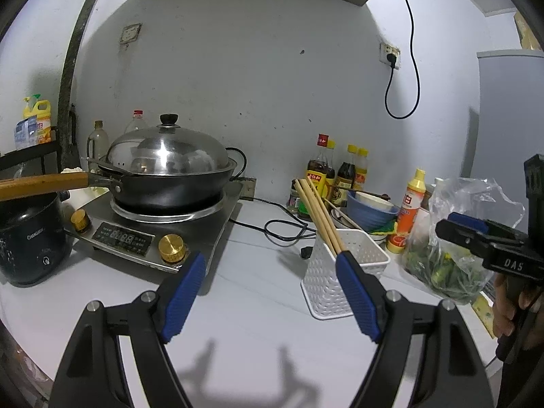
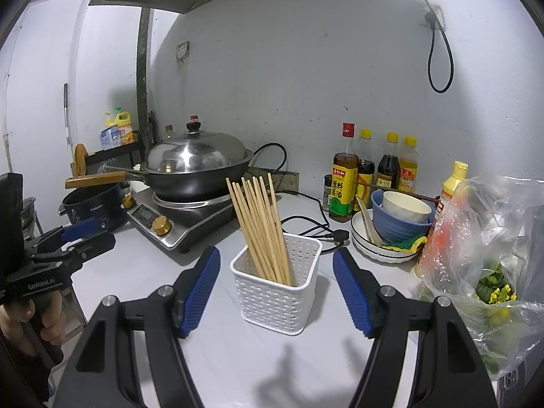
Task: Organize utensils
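A white perforated utensil basket (image 2: 277, 290) stands on the white counter with several wooden chopsticks (image 2: 260, 224) upright in it, leaning left. My right gripper (image 2: 275, 258) is open, and the basket sits just ahead of and between its blue pads without touching them. In the left wrist view the same basket (image 1: 336, 278) and chopsticks (image 1: 318, 216) lie beside the right pad of my left gripper (image 1: 270, 260), which is open and holds nothing. Each gripper also shows at the edge of the other's view, held in a person's hand.
A lidded wok (image 1: 170, 173) sits on an induction cooker (image 1: 153, 231) at the left, a dark pot (image 1: 29, 238) beside it. Sauce bottles (image 2: 370, 170), stacked bowls and plates (image 2: 397, 224) and a plastic bag of greens (image 2: 489, 265) crowd the right. A black cable (image 2: 312, 227) lies behind the basket.
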The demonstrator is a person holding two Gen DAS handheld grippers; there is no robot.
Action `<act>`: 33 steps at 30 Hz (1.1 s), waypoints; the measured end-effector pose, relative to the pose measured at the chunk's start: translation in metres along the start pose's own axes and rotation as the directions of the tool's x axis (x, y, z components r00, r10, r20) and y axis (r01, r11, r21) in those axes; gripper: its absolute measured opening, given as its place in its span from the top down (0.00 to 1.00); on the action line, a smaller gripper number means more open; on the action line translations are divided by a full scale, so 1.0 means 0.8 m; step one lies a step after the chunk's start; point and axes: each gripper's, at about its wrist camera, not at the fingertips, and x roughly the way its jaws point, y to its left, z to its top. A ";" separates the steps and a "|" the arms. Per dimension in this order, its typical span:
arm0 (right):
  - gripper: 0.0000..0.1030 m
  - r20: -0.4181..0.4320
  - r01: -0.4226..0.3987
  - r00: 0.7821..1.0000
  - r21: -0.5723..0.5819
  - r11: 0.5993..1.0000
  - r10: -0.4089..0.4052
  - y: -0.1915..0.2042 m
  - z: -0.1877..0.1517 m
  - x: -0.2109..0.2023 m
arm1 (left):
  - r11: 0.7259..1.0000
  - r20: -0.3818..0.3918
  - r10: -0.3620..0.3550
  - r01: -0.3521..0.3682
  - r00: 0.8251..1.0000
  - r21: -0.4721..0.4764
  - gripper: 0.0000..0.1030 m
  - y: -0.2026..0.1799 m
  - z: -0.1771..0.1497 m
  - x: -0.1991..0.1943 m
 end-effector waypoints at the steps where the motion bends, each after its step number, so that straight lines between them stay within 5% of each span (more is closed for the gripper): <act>1: 0.35 -0.001 0.002 1.000 -0.002 1.000 -0.002 0.001 0.000 0.000 | 1.000 0.001 -0.003 0.003 1.000 -0.007 0.23 0.000 0.000 0.000; 33: 0.35 -0.008 0.003 1.000 -0.006 1.000 -0.003 -0.002 0.001 0.003 | 1.000 -0.002 -0.007 0.007 1.000 -0.019 0.22 -0.009 -0.002 -0.003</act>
